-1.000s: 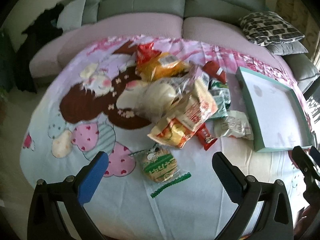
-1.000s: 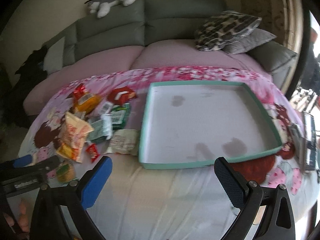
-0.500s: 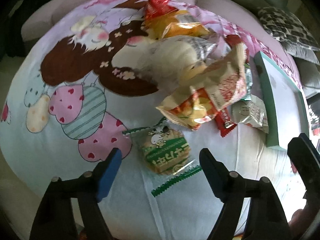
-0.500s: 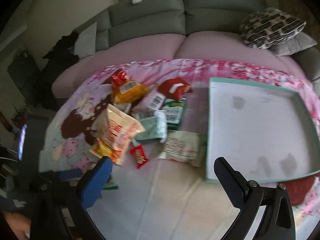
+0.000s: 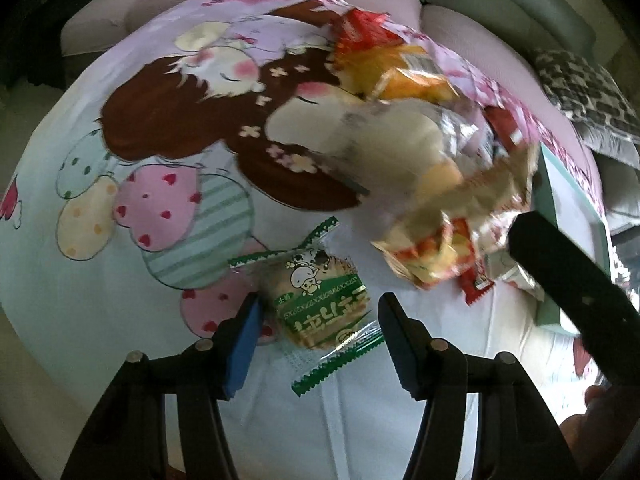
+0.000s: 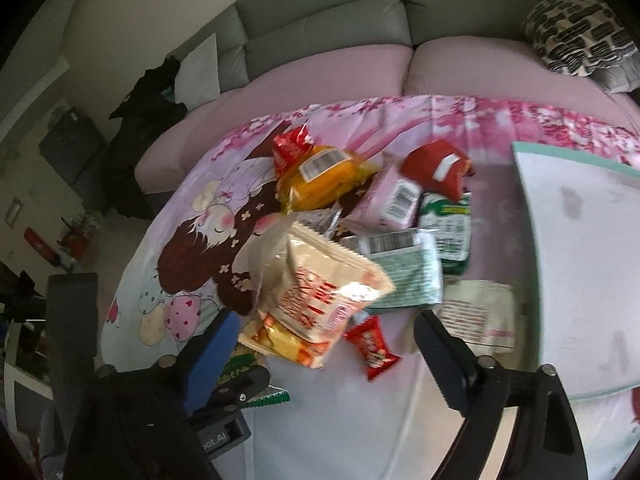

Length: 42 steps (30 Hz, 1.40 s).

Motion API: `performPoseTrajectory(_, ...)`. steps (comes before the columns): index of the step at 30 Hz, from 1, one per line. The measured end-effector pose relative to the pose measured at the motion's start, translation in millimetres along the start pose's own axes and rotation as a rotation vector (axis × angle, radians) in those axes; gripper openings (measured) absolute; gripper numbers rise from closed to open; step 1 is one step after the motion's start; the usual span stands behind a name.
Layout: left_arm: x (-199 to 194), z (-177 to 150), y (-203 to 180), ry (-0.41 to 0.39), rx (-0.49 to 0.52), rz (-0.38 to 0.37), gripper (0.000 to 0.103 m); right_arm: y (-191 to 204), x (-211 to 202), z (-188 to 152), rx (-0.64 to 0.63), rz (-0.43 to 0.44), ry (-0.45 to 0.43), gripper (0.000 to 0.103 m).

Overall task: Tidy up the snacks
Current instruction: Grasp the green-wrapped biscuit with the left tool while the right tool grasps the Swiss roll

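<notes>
A pile of snack packets [image 6: 332, 240] lies on a cartoon-print cloth [image 5: 168, 160]. A clear green-trimmed cookie packet [image 5: 320, 300] lies apart at the near side. My left gripper [image 5: 318, 344] is open, its fingers either side of that packet, not closed on it. My right gripper [image 6: 324, 360] is open and empty, low over a small red candy packet [image 6: 372, 346] and a beige chip bag [image 6: 320, 292]. A teal-rimmed white tray [image 6: 528, 240] lies to the right. The right gripper's arm [image 5: 572, 280] crosses the left wrist view.
Orange [image 6: 324, 180], red [image 6: 436, 168], pink [image 6: 392, 200] and green [image 6: 408, 276] packets fill the pile. A grey sofa [image 6: 320, 28] with patterned cushions [image 6: 576, 36] stands behind. A dark chair [image 6: 72, 320] is at the left.
My left gripper has come down and forward so its fingers now flank the green cookie packet. My right gripper has swung left from the tray to over the snack pile.
</notes>
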<state>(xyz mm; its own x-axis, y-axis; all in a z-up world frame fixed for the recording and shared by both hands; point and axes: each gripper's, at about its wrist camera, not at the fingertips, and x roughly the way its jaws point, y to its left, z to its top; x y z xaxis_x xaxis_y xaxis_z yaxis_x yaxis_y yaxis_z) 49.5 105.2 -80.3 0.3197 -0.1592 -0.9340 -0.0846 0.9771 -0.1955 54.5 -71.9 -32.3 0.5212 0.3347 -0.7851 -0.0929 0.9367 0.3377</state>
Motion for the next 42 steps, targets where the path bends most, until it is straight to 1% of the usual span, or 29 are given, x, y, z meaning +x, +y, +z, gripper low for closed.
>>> performPoseTrajectory(5,-2,5,23,-0.027,-0.049,0.005,0.061,5,16,4,0.030,0.018,0.009,0.083)
performPoseTrajectory(6,-6,2,23,-0.029,-0.056,0.004,0.061,5,19,5,0.038,0.018,0.010,0.079)
performPoseTrajectory(7,-7,1,24,-0.032,-0.061,0.002,0.061,5,21,6,0.050,0.018,0.007,0.073)
performPoseTrajectory(10,-9,-1,29,-0.040,-0.069,-0.003,0.061,1,23,8,0.090,0.027,-0.002,0.063)
performPoseTrajectory(12,-11,-3,29,-0.043,-0.071,-0.001,0.061,-2,22,8,0.109,0.038,-0.010,0.061)
performPoseTrajectory(14,-12,-3,31,-0.048,-0.077,-0.001,0.061,-5,21,8,0.128,0.055,-0.021,0.052)
performPoseTrajectory(17,-12,-4,32,-0.054,-0.085,0.005,0.061,-6,19,8,0.138,0.068,-0.030,0.049)
performPoseTrajectory(18,-11,-4,32,-0.055,-0.086,0.007,0.061,-6,19,7,0.136,0.076,-0.032,0.046)
performPoseTrajectory(21,-6,1,26,-0.064,-0.081,0.016,0.061,-7,18,7,0.145,0.115,-0.035,0.042)
performPoseTrajectory(22,-3,5,21,-0.067,-0.078,0.021,0.060,-6,16,7,0.144,0.127,-0.040,0.041)
performPoseTrajectory(24,-4,5,20,-0.078,-0.077,0.035,0.055,-5,13,8,0.138,0.143,-0.047,0.041)
performPoseTrajectory(27,-5,5,19,-0.081,-0.081,0.043,0.055,-2,4,10,0.135,0.181,-0.063,0.041)
performPoseTrajectory(30,-7,6,17,-0.088,-0.078,0.063,0.054,1,-5,13,0.126,0.200,-0.080,0.041)
performPoseTrajectory(32,-10,6,15,-0.097,-0.079,0.075,0.051,1,-11,15,0.118,0.205,-0.089,0.041)
performPoseTrajectory(37,-22,9,14,-0.124,-0.082,0.091,0.051,0,-28,22,0.096,0.205,-0.116,0.041)
performPoseTrajectory(42,-34,12,12,-0.123,-0.097,0.094,0.051,-8,-48,28,0.078,0.181,-0.160,0.041)
